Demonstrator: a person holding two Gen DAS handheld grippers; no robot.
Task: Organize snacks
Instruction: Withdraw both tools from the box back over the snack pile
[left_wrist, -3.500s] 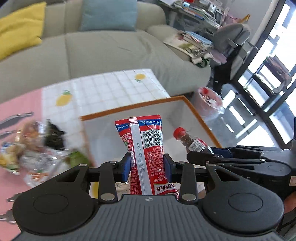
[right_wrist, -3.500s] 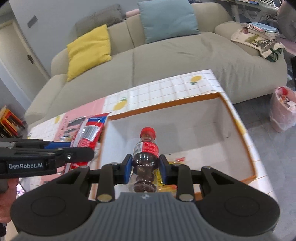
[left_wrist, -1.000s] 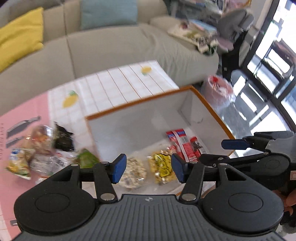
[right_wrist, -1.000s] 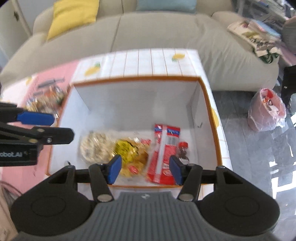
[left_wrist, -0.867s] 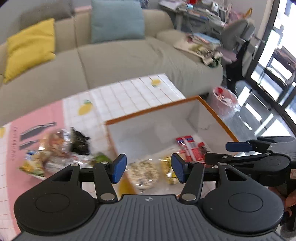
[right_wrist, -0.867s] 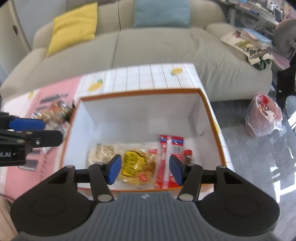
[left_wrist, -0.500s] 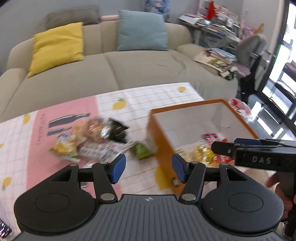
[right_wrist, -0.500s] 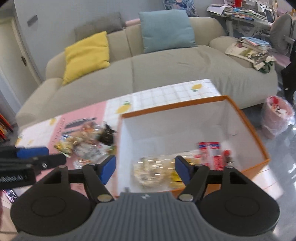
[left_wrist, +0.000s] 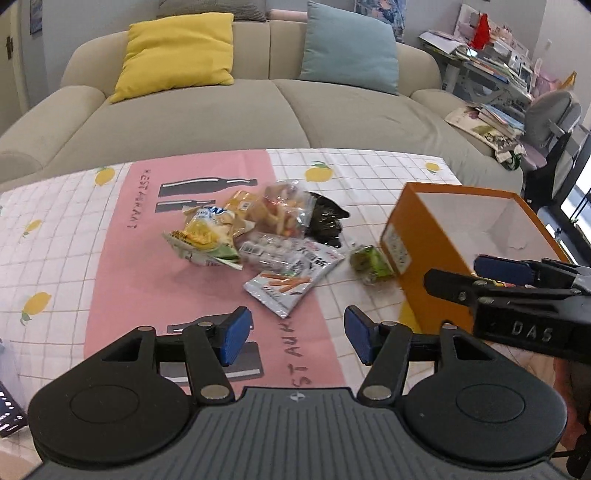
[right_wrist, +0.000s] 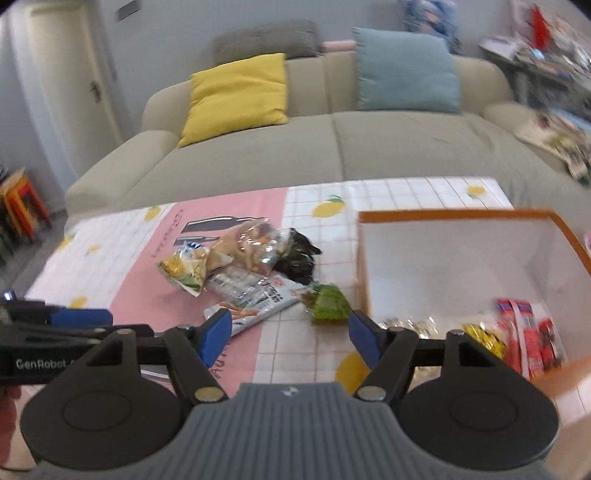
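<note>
Hand-held gripper (left_wrist: 298, 335) (blue pads) over crinkly packets (left_wrist: 258, 243)

Both wrist views overlook snack pile (left_wrist: 269, 240) toward sofa (right_wrist: 332, 147).

The empty right gripper (right_wrist: 290, 332), blue pads spread, hovers near a small green snack packet (right_wrist: 328, 303) beside the white-lined orange cardboard box (right_wrist: 458, 214).

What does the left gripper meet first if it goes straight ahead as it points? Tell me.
Likely the white carrot-print snack packet, nearest of the pile and about in line with the open left gripper. Depth is unclear; pointed lower, it would meet the tablecloth first.
</note>
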